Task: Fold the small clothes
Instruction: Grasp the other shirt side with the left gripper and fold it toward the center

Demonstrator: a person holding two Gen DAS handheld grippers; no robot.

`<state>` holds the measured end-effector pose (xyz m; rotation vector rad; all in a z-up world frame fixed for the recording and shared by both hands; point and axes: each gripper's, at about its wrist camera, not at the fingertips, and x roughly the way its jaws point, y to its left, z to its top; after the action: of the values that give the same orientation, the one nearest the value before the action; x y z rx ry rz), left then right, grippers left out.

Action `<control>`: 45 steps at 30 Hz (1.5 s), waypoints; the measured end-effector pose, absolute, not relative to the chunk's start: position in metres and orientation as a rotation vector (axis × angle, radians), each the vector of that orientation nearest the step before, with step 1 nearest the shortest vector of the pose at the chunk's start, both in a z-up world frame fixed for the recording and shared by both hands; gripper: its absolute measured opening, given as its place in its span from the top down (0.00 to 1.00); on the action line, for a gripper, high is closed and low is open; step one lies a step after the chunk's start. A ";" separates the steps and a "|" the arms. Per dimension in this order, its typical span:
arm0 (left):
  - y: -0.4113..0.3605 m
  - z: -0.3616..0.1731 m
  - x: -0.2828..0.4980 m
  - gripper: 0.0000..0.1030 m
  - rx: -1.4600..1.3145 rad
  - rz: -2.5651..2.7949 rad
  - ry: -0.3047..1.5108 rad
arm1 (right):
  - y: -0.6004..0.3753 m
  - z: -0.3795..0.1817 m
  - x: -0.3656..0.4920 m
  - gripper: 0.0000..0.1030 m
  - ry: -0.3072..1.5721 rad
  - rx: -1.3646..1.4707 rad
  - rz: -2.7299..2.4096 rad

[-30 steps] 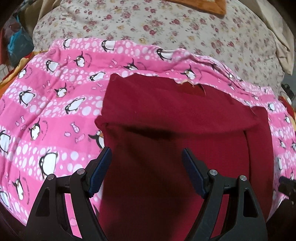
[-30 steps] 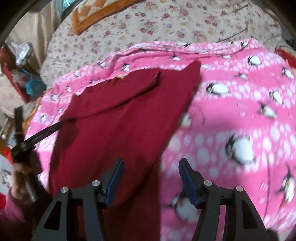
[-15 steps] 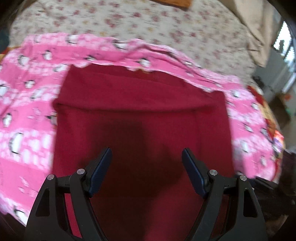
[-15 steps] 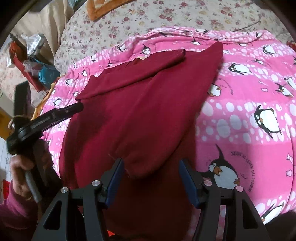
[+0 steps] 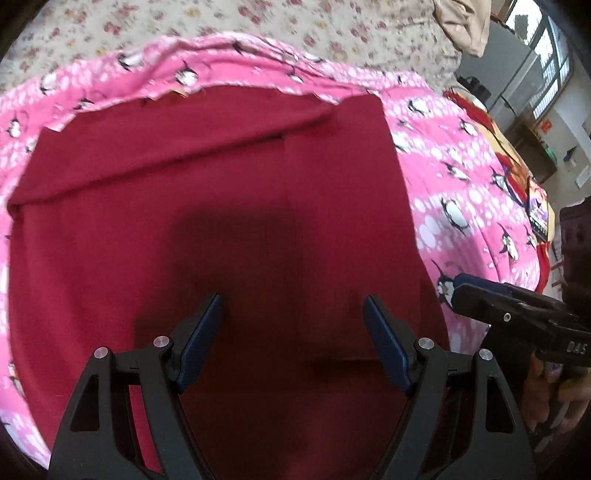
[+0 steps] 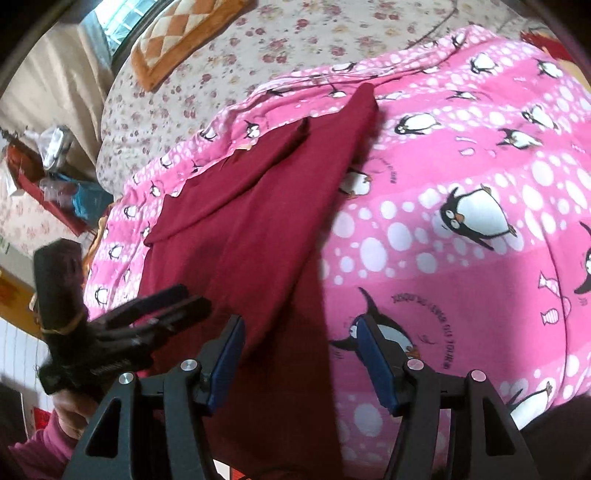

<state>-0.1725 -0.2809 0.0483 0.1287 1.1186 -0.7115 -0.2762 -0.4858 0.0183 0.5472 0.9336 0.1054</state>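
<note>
dark red cloth, the garment point(image 5: 229, 206), lies spread on a pink penguin blanket point(image 5: 461, 184) over a bed with a floral sheet point(image 5: 295, 22). from the left wrist view it fills most of the frame: a band folded across its far edge, a long strip folded in along its right side, and a short fold edge near the bottom by the right finger. the left tool point(image 5: 293, 339) hangs above the middle of the cloth, fingers spread wide and gripping nothing, a dark shadow beneath it. only this view shows the right tool point(image 5: 480, 295) from the side, entering at the right edge over the blanket just beside the garment; its tips look close together there, though blur makes that unsure.

the right wrist view settles it: the right tool point(image 6: 301, 354) is released, fingers wide apart, straddling the garment's right edge point(image 6: 258, 221) where red meets pink. it alone shows the left tool point(image 6: 162, 306) from outside, at the left, and an orange checked cushion point(image 6: 177, 40) at the bed's far end.

the garment's near end is cut off behind both tools. the blanket lies open to the right of the garment; clutter at the bedside is too blurred to name.
</note>
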 end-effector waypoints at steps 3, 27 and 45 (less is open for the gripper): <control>-0.297 0.046 -0.176 0.47 0.146 -0.737 1.092 | -0.490 0.017 -0.278 0.42 0.928 0.559 0.106; -0.203 0.201 -0.112 0.95 -0.441 -0.953 0.927 | -0.480 0.031 -0.256 0.37 0.892 0.593 0.159; -0.095 0.058 -0.018 0.86 -0.612 -0.545 1.176 | -0.398 0.053 -0.099 0.37 0.919 0.416 0.327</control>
<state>-0.0181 -0.0950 0.0578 -0.6122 1.1757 -0.5446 -0.0990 -0.3981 0.0531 0.4164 0.9192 0.3267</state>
